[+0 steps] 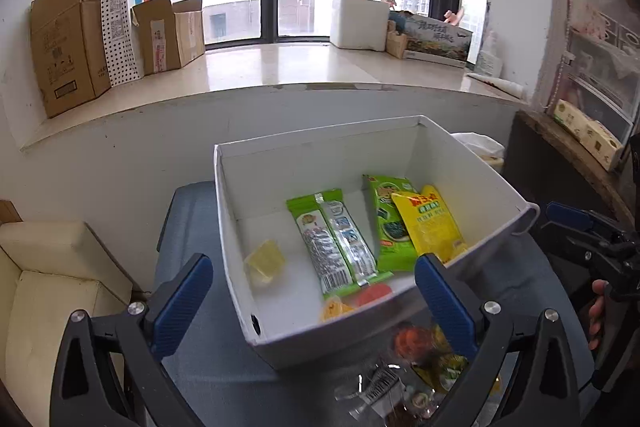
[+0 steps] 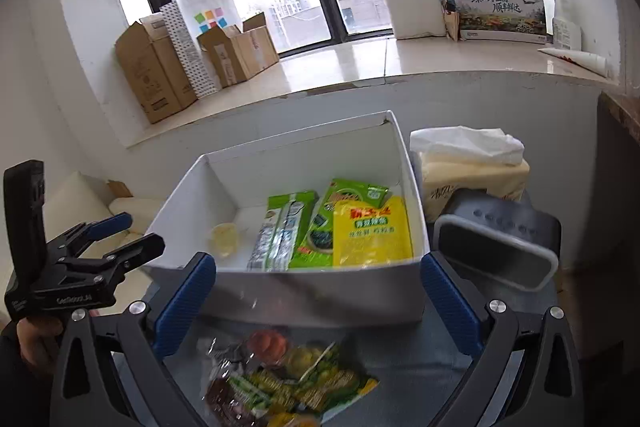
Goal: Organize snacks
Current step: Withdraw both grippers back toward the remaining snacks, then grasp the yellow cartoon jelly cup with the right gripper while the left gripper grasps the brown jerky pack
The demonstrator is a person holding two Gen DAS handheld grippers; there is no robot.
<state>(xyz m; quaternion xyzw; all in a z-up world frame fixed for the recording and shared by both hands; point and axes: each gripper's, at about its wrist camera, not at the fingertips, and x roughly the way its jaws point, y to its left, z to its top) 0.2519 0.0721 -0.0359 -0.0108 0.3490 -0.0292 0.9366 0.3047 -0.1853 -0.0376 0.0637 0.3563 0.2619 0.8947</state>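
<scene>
A white open box [image 1: 472, 183] [image 2: 280, 291] stands on a grey-blue surface. It holds a green-and-silver packet [image 1: 336, 239] [image 2: 280, 231], a green seaweed packet [image 1: 388, 223] [image 2: 340, 215], a yellow packet [image 1: 432, 223] [image 2: 372, 231], a pale jelly cup [image 1: 264, 261] [image 2: 225, 239] and small orange and red snacks [image 1: 352, 301]. A clear bag of mixed snacks [image 1: 416, 367] [image 2: 288, 379] lies in front of the box. My left gripper [image 1: 312, 303] is open, at the box's near wall. My right gripper [image 2: 318, 303] is open above the clear bag. Neither holds anything.
A tissue pack [image 2: 472, 163] and a dark grey-rimmed device [image 2: 496, 247] sit right of the box. A cream sofa [image 1: 48, 287] is at the left. The windowsill [image 1: 280, 67] behind carries cardboard boxes [image 1: 68, 47], a paper bag [image 1: 136, 11] and a white foam box [image 1: 360, 23].
</scene>
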